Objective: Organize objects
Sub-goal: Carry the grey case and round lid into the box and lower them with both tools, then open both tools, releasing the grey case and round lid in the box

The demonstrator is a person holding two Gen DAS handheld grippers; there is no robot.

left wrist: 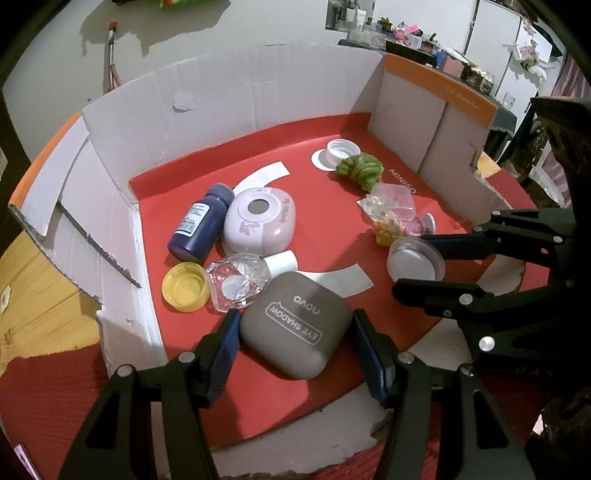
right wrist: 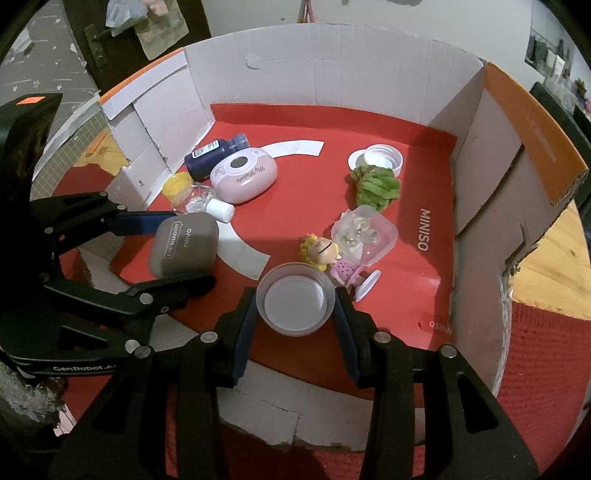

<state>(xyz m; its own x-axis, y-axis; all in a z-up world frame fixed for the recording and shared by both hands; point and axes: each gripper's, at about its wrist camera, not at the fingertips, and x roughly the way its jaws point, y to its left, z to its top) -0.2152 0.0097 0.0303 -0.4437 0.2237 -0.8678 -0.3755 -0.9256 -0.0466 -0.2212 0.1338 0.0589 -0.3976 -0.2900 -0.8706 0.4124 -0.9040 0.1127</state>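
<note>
Left gripper (left wrist: 295, 325) clamps the grey eyeshadow case (left wrist: 295, 325), flat on the red box floor (left wrist: 332, 229) just beside a yellow cap (left wrist: 184, 286). Right gripper (right wrist: 295, 302) pinches the clear round jar (right wrist: 295, 302), near a doll (right wrist: 325, 254).

- We take this for a lived-in home room, not a lab or shop.
- We see a cluttered shelf (left wrist: 402, 35) of bottles and trinkets by pale cupboard doors (left wrist: 495, 44).
- We see a door with a handle (right wrist: 96, 37), star-patterned wall (right wrist: 44, 70), wooden tabletop (left wrist: 33, 291) and a red cloth (right wrist: 546, 354).
</note>
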